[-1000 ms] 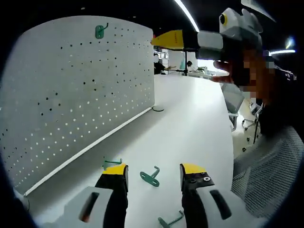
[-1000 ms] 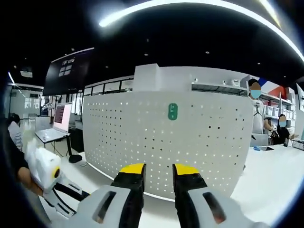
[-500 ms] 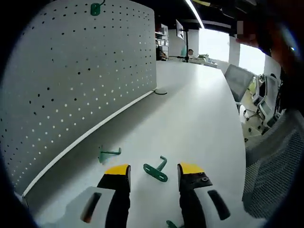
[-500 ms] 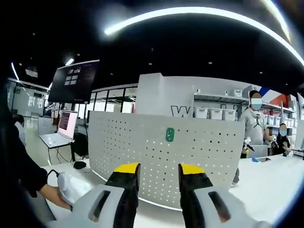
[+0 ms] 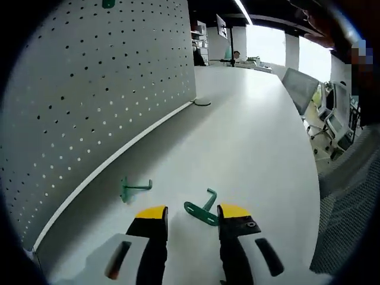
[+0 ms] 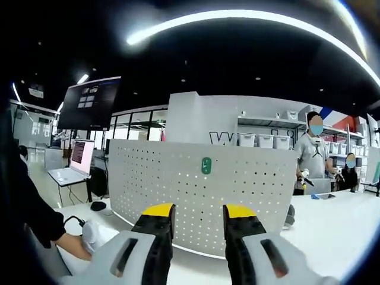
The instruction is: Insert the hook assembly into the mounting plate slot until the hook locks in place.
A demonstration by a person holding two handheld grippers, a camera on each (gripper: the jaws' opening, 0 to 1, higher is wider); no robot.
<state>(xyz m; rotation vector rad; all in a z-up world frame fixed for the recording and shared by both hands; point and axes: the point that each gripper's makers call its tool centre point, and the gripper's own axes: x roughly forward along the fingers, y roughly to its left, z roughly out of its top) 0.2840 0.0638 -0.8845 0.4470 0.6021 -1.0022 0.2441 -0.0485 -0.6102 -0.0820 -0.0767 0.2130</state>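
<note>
Left gripper view skims the table [image 5: 249, 136] beside the pegboard [image 5: 89, 89]; right gripper view faces it.

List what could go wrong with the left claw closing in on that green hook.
1. The green metal hook lies flat on the white table just ahead of the open left claw; the tips may push it away.
2. A second green hook lies near the white pegboard and could get knocked.
</note>
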